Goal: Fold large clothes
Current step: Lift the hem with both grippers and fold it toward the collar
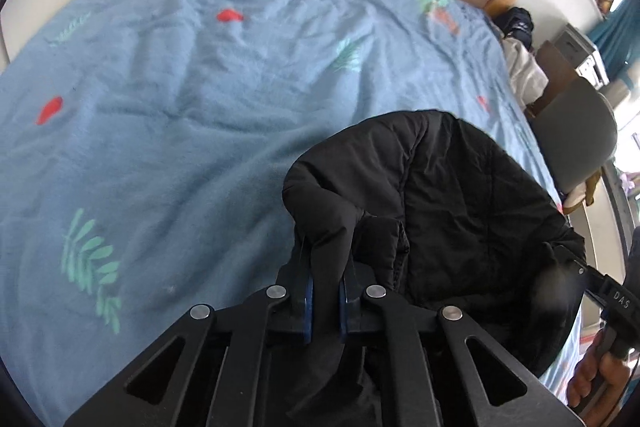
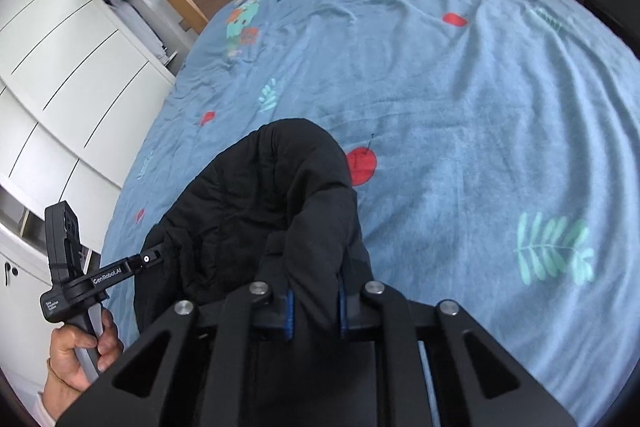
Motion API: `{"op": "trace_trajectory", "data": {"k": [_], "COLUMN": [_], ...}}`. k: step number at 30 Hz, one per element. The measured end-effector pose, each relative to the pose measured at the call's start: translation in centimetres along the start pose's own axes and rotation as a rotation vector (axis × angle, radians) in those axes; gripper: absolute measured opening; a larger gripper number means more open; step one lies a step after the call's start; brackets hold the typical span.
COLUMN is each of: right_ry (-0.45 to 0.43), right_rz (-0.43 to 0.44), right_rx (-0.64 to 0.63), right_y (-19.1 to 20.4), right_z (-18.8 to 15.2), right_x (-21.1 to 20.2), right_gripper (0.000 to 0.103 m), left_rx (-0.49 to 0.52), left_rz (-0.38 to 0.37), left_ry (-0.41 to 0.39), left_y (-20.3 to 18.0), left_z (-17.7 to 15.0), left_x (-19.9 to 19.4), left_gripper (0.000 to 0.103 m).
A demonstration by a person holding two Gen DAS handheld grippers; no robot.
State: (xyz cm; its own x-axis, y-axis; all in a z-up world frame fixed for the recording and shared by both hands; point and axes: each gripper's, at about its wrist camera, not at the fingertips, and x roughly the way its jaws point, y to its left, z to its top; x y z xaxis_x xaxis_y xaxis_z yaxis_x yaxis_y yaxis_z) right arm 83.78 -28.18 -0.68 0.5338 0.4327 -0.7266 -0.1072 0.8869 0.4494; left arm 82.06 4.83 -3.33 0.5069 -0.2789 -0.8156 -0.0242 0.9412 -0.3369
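Blue printed bed under our black jacket, both jaws clamped on its edge; white drawers appear only in the right view, a grey chair only in the left.

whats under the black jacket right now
The blue patterned bedsheet lies beneath the black jacket, which both grippers hold. Whatever lies directly below the bunched fabric is covered.

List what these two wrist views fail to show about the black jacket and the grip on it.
- Black jacket: lower part hidden behind the left gripper in the left wrist view, so its full shape and fold stage are unclear.
- Right gripper: fingertips buried in fabric in the right wrist view.
- Items beside the bed: small and warped at the left wrist view's edge.
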Motion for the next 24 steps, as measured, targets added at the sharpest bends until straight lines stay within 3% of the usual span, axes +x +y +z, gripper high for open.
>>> {"op": "trace_trajectory", "data": {"k": [14,24], "right_ry": [-0.046,-0.128], "right_rz": [-0.017,-0.003], "right_rx": [-0.088,-0.13], "right_y": [5.4,7.7], "right_z": [-6.8,-18.6], "right_x": [-13.3,-19.7], "right_gripper": [0.014,0.014], "left_rx": [0.067,0.057], "left_rz": [-0.01,-0.032], "left_ry": [-0.102,-0.156], "left_y": [-1.9,-0.3], "left_z": [-6.8,-16.5], "left_x": [-12.1,-17.8], "left_gripper": [0.007,0.007]}}
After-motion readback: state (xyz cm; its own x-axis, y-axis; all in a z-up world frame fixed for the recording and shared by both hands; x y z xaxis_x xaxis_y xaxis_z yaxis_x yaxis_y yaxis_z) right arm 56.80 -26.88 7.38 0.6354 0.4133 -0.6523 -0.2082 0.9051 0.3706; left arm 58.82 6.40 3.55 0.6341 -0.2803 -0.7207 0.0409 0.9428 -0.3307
